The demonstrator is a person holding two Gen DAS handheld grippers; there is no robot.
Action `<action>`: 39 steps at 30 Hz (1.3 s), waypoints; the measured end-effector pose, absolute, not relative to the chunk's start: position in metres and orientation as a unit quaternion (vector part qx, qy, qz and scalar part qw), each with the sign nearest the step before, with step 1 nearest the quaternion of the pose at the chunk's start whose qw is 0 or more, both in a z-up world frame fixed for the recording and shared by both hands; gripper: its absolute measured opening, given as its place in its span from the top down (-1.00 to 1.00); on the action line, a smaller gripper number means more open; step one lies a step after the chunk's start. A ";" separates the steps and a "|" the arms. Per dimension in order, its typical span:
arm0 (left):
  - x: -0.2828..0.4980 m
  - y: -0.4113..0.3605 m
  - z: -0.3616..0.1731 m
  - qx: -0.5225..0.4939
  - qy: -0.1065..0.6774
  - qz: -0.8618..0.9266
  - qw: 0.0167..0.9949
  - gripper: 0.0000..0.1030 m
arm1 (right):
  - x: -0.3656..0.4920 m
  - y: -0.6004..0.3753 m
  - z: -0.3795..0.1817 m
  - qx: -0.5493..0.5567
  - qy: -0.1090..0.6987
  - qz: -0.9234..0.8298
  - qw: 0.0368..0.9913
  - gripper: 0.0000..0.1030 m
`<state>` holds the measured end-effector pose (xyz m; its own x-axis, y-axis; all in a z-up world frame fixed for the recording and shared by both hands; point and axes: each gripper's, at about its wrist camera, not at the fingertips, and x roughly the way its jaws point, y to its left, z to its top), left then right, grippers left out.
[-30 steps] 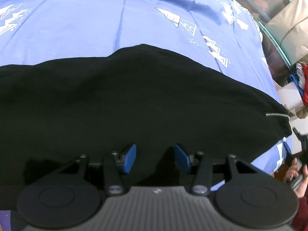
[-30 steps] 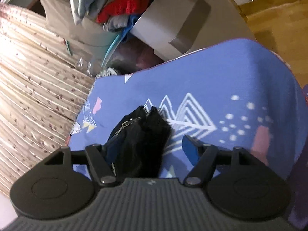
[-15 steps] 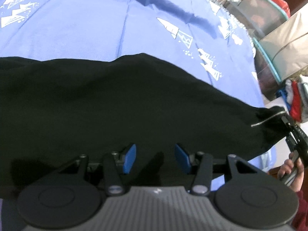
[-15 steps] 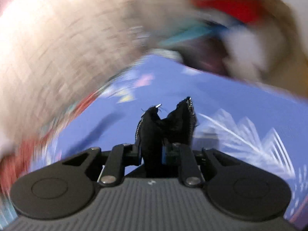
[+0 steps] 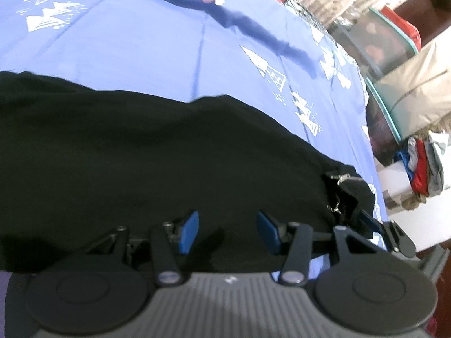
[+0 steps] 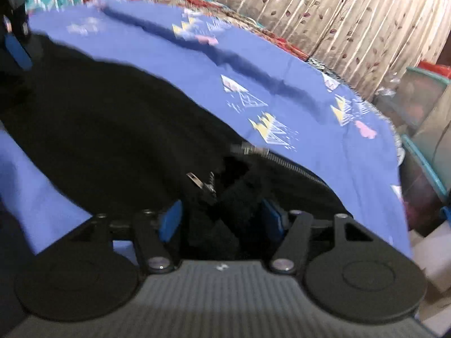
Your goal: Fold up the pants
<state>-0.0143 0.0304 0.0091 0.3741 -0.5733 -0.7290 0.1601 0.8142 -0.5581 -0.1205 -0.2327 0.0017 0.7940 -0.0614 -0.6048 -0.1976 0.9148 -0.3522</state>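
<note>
The blue printed sheet (image 5: 141,45) fills both views, and since a second ago the right wrist view has swung from the cluttered bedside at 12 o'clock to looking along the sheet toward the patterned curtain (image 6: 352,14) at 1 o'clock. The black pants (image 5: 157,163) lie across the sheet from 9 to 3 o'clock; their zippered end (image 5: 345,186), flat earlier, is now bunched and lifted at 3 o'clock. Bare sheet is open from 10 to 1 o'clock, and the sheet's edge drops off at 3 o'clock beside storage boxes (image 5: 394,64).

The right gripper (image 6: 218,217) angles down over the zipper end; its jaws have just been opening, bunched cloth stands between the blue pads, and blur hides whether they press it. The left gripper (image 5: 227,232) tilts down over the pants, its jaws partly apart, with cloth below and nothing pinched.
</note>
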 end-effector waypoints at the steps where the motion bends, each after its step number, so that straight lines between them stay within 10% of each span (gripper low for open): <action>1: -0.016 0.036 0.009 -0.207 0.509 -0.226 0.804 0.07 | -0.123 -0.236 0.011 -0.182 0.313 0.045 0.931 -0.25; 6: -0.023 0.057 0.007 -0.225 0.505 -0.222 0.803 0.06 | -0.120 -0.277 0.046 0.015 0.263 0.045 0.964 -0.18; 11: -0.033 0.078 0.013 -0.234 0.490 -0.223 0.810 0.06 | -0.086 -0.315 0.015 0.193 0.304 -0.046 0.932 0.63; 22: -0.068 0.195 0.046 -0.295 0.391 -0.145 0.860 -0.32 | -0.085 -0.290 0.001 0.202 0.308 -0.103 0.924 0.55; 39: -0.037 0.268 -0.052 -0.420 0.424 -0.072 0.799 -0.86 | 0.054 -0.046 0.000 0.253 0.412 0.210 0.850 0.57</action>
